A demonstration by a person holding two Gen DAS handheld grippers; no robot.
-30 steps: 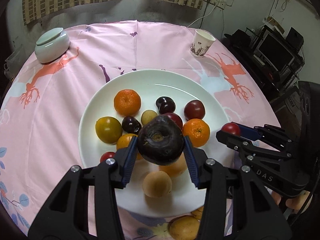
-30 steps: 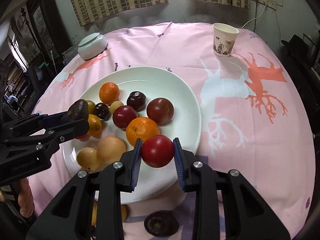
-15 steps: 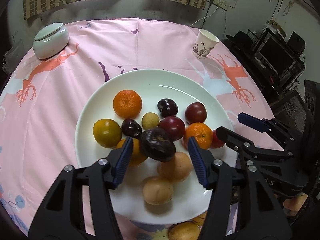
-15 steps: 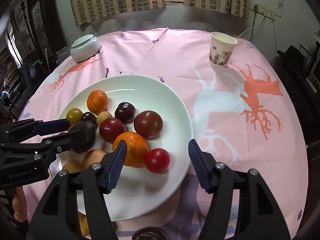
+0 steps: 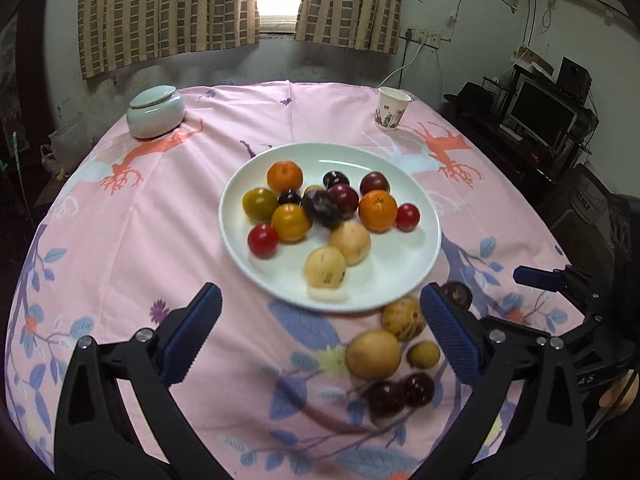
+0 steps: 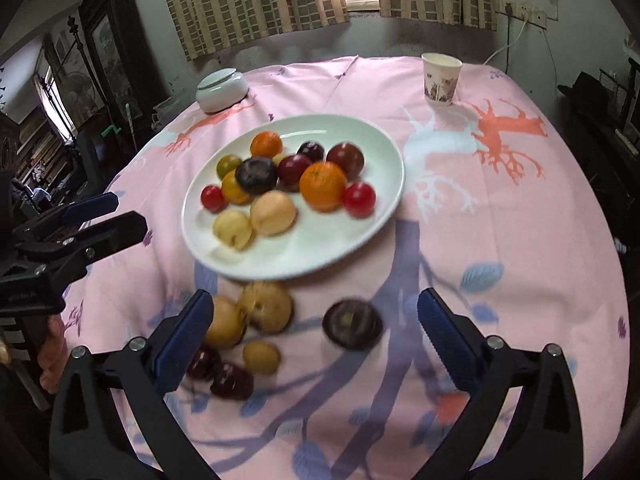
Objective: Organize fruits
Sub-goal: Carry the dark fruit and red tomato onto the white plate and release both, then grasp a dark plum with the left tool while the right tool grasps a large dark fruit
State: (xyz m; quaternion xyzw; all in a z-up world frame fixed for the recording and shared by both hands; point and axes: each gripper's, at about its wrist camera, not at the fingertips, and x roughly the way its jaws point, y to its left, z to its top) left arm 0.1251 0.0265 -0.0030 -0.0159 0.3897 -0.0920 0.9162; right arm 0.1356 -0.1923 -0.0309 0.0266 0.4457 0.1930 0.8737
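A white plate (image 5: 404, 276) (image 6: 320, 252) holds several fruits: oranges, plums, red tomatoes, tan pears. The dark wrinkled fruit (image 5: 322, 209) (image 6: 256, 175) lies among them, and the red tomato (image 5: 407, 217) (image 6: 359, 199) lies by an orange near the plate's right rim. My left gripper (image 5: 320, 332) is open and empty, pulled back over the cloth in front of the plate. My right gripper (image 6: 314, 338) is open and empty. Loose fruits lie in front of the plate: tan pears (image 5: 373, 354) (image 6: 266, 306), dark plums (image 5: 400, 394) (image 6: 220, 372) and a dark round fruit (image 6: 352, 324).
A round table carries a pink patterned cloth (image 5: 160, 220). A lidded pale bowl (image 5: 156, 111) (image 6: 222, 90) stands at the back left and a paper cup (image 5: 393, 107) (image 6: 440, 78) at the back right. Dark furniture and a monitor (image 5: 540, 112) stand to the right.
Both grippers opened and let go: the dark fruit and the red tomato now lie on the plate. Both grippers have drawn back and up, away from the plate.
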